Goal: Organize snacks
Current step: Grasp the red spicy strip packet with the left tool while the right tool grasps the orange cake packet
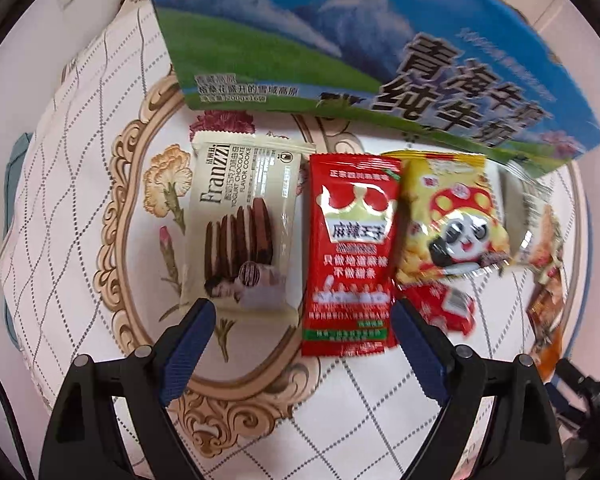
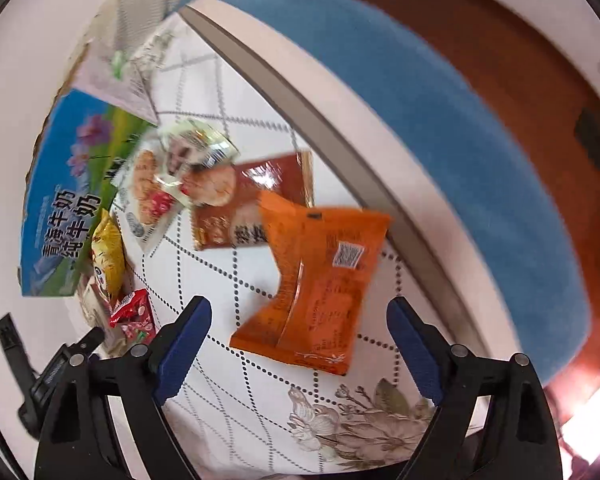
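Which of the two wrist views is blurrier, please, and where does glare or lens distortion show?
Right wrist view: blurrier, the orange packet and the snacks behind it smeared; a bright flare sits at the lower right edge. Left wrist view: sharper, the Franzzi cookie pack readable, the milk carton lettering soft, the panda packet smeared. Both bend at the edges, fisheye.

Bright, even light — motion blur, fisheye-warped edges.

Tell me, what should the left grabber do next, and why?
Probably drop a little lower onto the red packet. The left gripper is open, its fingers above the tablecloth, and the packet's bottom edge already lies between them.
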Tool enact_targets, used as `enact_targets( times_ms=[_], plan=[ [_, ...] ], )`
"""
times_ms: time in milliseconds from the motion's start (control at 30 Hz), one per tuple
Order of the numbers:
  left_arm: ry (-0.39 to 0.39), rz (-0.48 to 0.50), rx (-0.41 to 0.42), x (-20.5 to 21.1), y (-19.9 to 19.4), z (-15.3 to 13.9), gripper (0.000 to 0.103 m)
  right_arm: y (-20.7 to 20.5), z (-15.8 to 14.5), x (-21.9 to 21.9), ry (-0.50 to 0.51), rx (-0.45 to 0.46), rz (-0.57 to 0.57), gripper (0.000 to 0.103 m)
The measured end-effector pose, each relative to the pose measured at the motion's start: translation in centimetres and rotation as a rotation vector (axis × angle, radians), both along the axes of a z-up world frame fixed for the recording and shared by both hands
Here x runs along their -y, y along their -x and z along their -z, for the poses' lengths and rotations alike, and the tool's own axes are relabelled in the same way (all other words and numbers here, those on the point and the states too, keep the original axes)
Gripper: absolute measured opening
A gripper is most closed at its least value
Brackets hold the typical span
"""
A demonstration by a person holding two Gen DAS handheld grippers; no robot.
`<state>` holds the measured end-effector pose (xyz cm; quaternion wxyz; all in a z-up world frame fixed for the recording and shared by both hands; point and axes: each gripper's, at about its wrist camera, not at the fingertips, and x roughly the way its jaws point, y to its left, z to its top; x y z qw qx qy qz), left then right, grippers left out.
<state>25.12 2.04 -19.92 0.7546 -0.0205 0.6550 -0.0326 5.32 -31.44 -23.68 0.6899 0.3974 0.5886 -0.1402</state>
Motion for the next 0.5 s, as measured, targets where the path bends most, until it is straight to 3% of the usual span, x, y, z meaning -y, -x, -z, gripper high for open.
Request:
enact_targets(
  times_ms=[67, 100, 200, 500],
  plan=[
    [0.002, -0.005, -0.023, 0.2, -1.0, 0.9, 0.09, -0.5, 1.3, -0.2, 0.014, -0.009, -0.026, 0.085],
    [-0.001, -0.006, -0.033, 0.3, -1.3, 1.3, 0.09, -0.8, 2.0, -0.5, 0.036, -0.025, -0.054, 0.073],
    [-0.027, -0.01, -0.038, 0.8, -2.6, 2.0, 0.09, -1.3, 2.7, -1.7, 0.116, -0.039, -0.136, 0.063],
    [-0.104, 0.112, 0.038, 4.5, -3.6, 1.8, 0.089, -2.3, 2.5, -7.7, 0.262, -0.059, -0.367, 0.058]
  ],
)
